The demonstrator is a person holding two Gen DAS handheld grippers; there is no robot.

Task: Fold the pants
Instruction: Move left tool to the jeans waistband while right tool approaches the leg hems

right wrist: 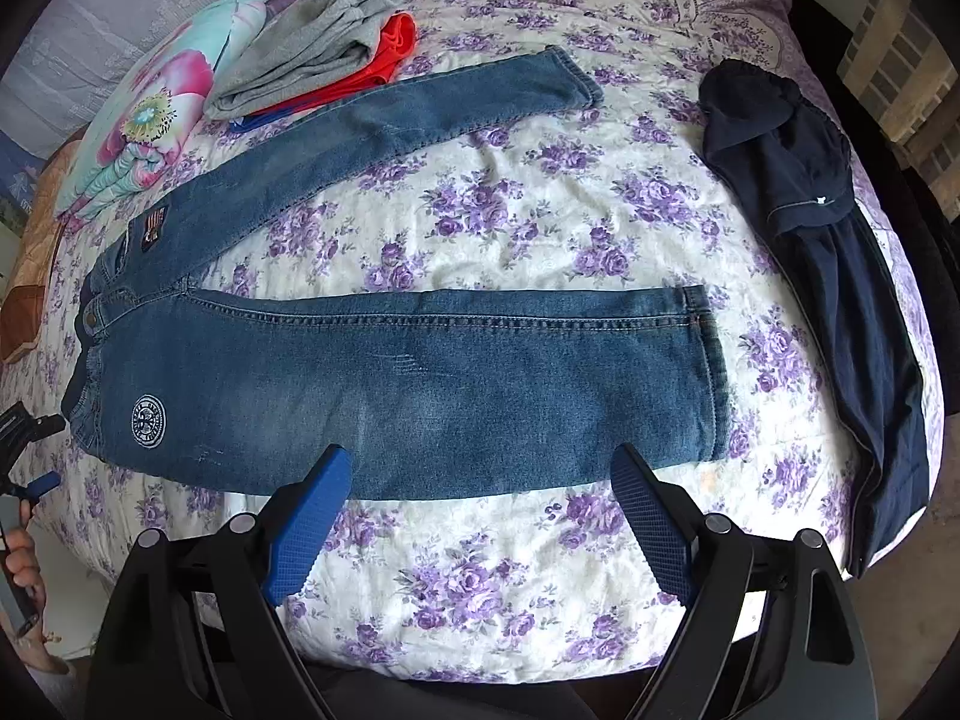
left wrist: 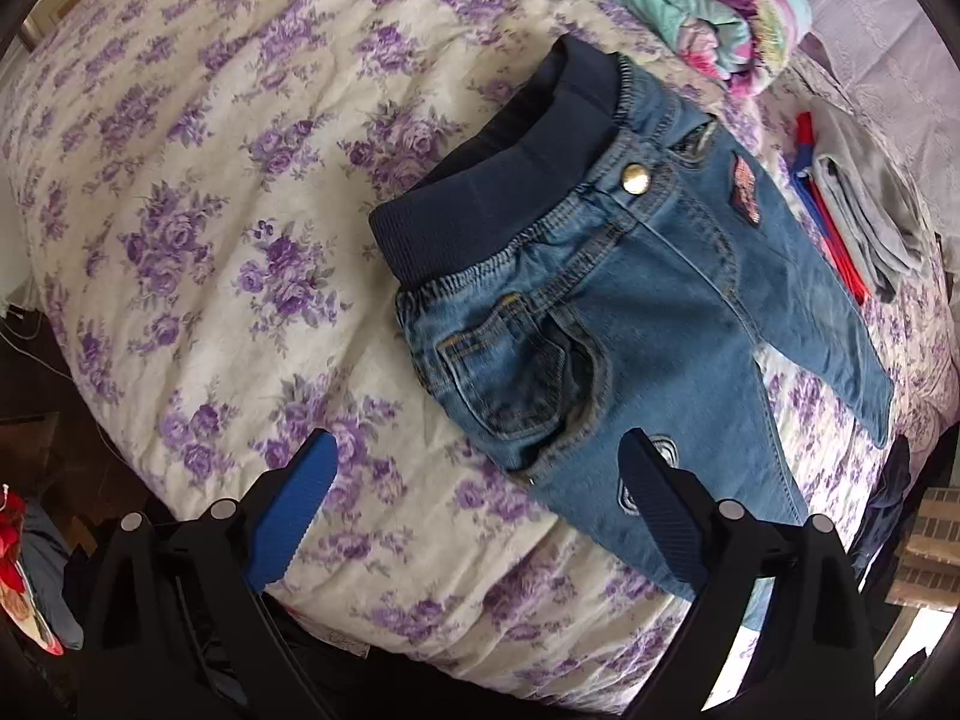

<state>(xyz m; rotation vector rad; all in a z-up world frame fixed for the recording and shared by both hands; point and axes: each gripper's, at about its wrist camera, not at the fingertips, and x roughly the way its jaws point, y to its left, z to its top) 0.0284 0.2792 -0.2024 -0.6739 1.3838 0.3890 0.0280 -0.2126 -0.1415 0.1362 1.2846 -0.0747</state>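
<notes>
The small blue denim jeans with a navy ribbed waistband (right wrist: 384, 372) lie flat on the floral bed (right wrist: 510, 570), legs running nine to three. The right hand-held gripper (right wrist: 480, 510), released, hovers over the near leg; the left hand-held gripper (left wrist: 480, 492), also released, waits by the waistband.

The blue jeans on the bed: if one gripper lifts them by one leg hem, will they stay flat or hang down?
The blue jeans would probably hang down: the denim lies limp and creased on the bedspread. The thick ribbed waistband likely makes that end heavier. The rough cloth is unlikely to slip.
</notes>
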